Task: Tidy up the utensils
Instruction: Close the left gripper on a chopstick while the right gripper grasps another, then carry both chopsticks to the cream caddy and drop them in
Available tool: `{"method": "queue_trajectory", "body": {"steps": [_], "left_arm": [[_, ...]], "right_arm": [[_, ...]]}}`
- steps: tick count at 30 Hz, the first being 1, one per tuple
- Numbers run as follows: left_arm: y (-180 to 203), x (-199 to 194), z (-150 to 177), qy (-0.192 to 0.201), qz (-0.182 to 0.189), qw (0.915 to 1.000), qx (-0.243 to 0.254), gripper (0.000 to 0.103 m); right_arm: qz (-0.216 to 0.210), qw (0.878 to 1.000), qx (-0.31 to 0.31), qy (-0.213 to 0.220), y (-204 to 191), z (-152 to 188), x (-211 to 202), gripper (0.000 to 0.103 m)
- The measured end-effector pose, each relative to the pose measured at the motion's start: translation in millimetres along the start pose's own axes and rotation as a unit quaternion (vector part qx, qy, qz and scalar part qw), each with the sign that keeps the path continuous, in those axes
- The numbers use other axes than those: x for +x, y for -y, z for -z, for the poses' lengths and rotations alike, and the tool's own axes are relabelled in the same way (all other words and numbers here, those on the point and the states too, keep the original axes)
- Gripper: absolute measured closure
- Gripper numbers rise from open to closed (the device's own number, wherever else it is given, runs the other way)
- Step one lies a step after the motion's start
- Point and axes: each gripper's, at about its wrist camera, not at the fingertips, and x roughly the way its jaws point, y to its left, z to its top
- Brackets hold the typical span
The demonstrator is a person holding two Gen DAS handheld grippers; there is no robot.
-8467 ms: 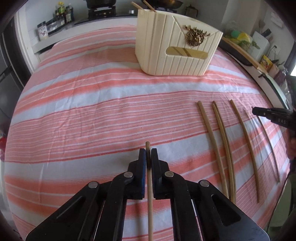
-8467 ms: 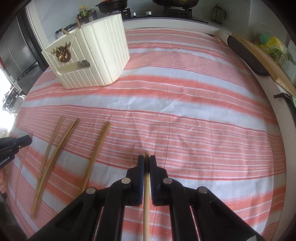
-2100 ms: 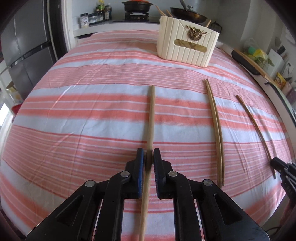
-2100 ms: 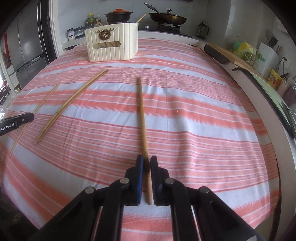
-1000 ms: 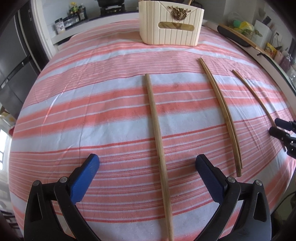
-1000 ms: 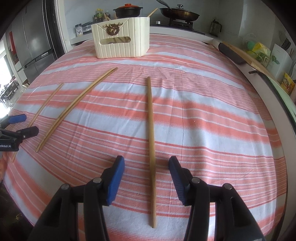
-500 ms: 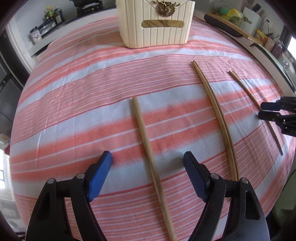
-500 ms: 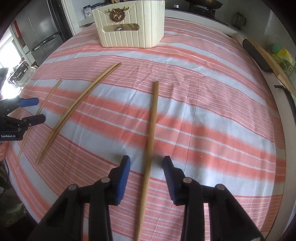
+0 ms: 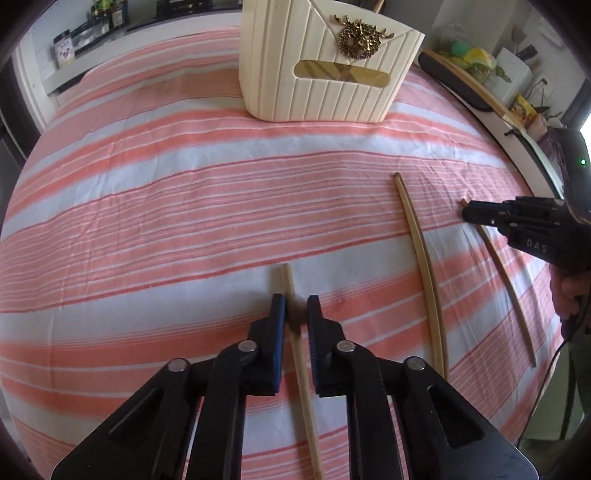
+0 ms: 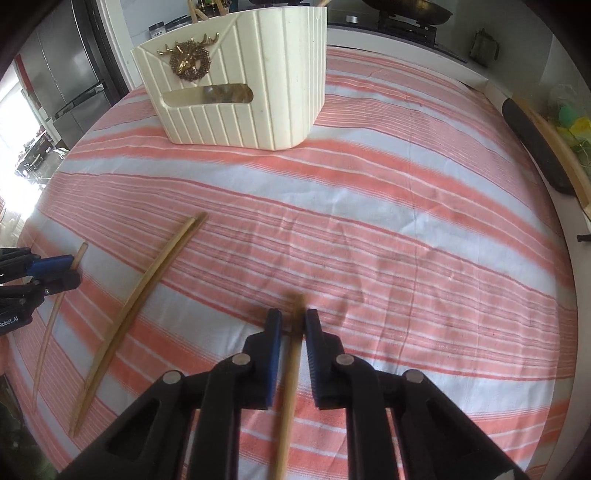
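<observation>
Left gripper (image 9: 294,301) points down at the striped cloth (image 9: 166,206), jaws drawn in around a chopstick (image 9: 295,332) near its far tip. Jaws have just been closing; a thin gap still shows each side of the stick in the left wrist view, so contact with the pads is not clear, but they are almost together. Stick runs from just past the fingertips back under the gripper toward the camera.

Right gripper (image 10: 292,314) does the same on another chopstick (image 10: 290,373), which is blurred. Jaws have just been closing here too, now nearly together with the stick between them, tip poking just past the fingertips.

Between the two grippers a pair of chopsticks (image 9: 421,258) lies flat on the cloth, the two sticks side by side and touching along most of their length. Same pair shows at left in the right wrist view (image 10: 136,306).

In the left wrist view the right gripper (image 9: 467,214) sits at the right edge, held by a hand (image 9: 565,295). In the right wrist view the left gripper (image 10: 70,271) is at the left edge, on its own stick.

Cream holder (image 9: 325,74) with a gold deer badge (image 9: 360,38) stands upright at the far side of the cloth, well apart from all loose sticks. Chopstick tips (image 10: 203,11) stick up from its top. Stove and pan (image 10: 406,14) behind.
</observation>
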Motion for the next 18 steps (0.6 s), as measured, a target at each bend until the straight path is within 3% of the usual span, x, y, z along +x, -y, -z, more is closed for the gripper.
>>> {"method": "queue_trajectory", "body": {"steps": [7,18], "left_arm": [[-8.8,-23.7,-6.1,0.048,0.006,0.9984,-0.028,0.098],[0.8,-155.3,4.7,0.192,0.009,0.9812,-0.015,0.098]], "right_arm": [[-0.042,0.997,0.050,0.050,17.7,5.4,-17.1,0.096],[-0.057,0.981,0.017,0.183,0.9,26.8,-146.8,0.096]]}}
